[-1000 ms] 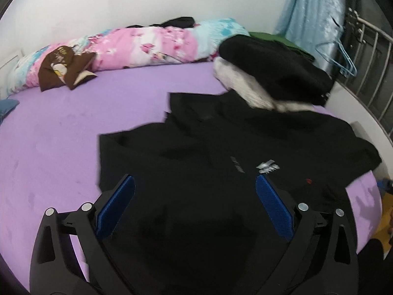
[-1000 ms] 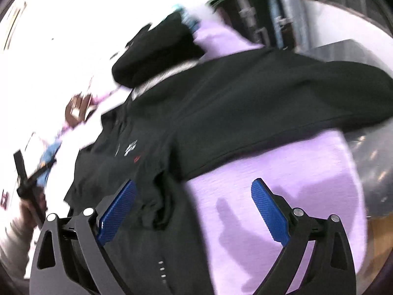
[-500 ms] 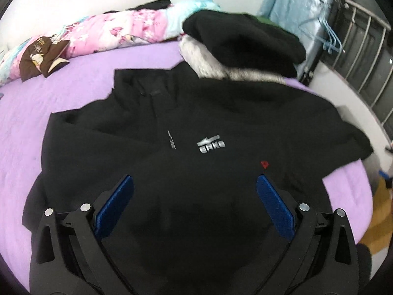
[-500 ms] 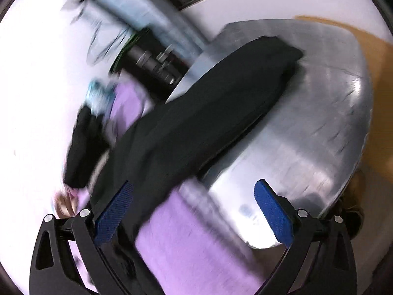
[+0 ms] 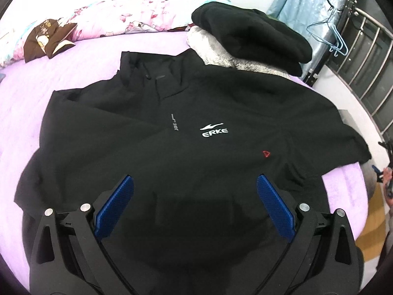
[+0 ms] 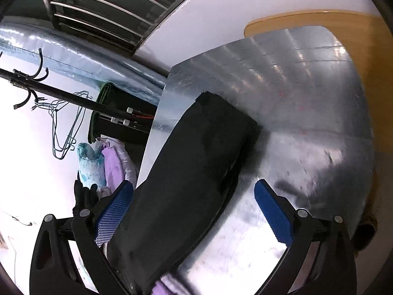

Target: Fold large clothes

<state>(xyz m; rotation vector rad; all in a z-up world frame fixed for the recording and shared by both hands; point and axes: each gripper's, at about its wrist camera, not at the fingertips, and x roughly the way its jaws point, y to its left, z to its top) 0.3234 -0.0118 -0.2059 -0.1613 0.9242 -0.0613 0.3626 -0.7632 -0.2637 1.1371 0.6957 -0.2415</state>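
You see a black jacket (image 5: pixel 186 152) of matt, smooth cloth; its printed logo (image 5: pixel 214 130) looks white and slightly shiny. The bed sheet (image 5: pixel 81 66) under it is soft lilac cloth with a fine ribbed texture. Behind the collar lies a grey fleece lining (image 5: pixel 216 54), rough and fluffy. The left tool (image 5: pixel 195 209) has matt black plastic arms and blue pads (image 5: pixel 115 210) with a grainy rubber surface. In the right wrist view the sleeve (image 6: pixel 196 167) rests on a glossy silver foil sheet (image 6: pixel 307 113), beside smooth yellow wood (image 6: pixel 363 49). The railing (image 5: pixel 363 56) is polished metal.
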